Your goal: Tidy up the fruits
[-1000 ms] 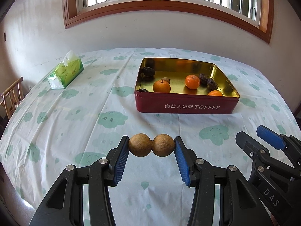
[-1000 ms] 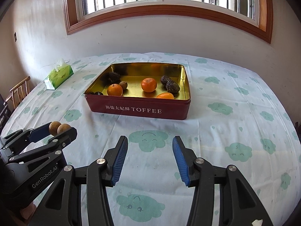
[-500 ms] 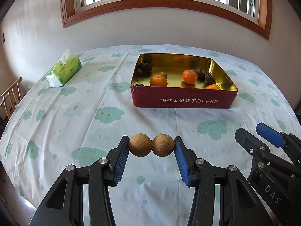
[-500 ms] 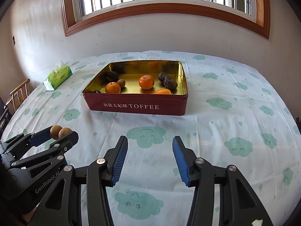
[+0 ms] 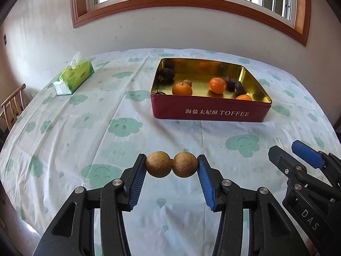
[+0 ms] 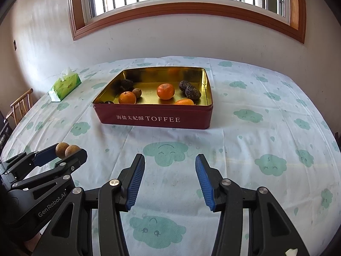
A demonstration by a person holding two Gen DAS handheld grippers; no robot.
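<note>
My left gripper (image 5: pixel 171 166) is shut on two small brown round fruits (image 5: pixel 158 164), side by side between its blue pads, held above the tablecloth in front of the red toffee tin (image 5: pixel 211 112). The tin holds oranges (image 5: pixel 217 85), dark wrinkled fruits (image 5: pixel 239 88) and a small brown fruit (image 5: pixel 187 82). My right gripper (image 6: pixel 170 177) is open and empty, low over the cloth in front of the tin (image 6: pixel 153 118). The left gripper with its two fruits (image 6: pixel 68 150) shows at the left of the right wrist view.
A green tissue box (image 5: pixel 73 77) lies at the table's far left. A wooden chair (image 5: pixel 11 106) stands beyond the left edge. A white wall and a window are behind the table. The cloud-print cloth (image 6: pixel 266 128) covers the table.
Both grippers have drawn back a little from the tin and risen slightly. The left gripper still holds the two brown fruits; the right stays open.
</note>
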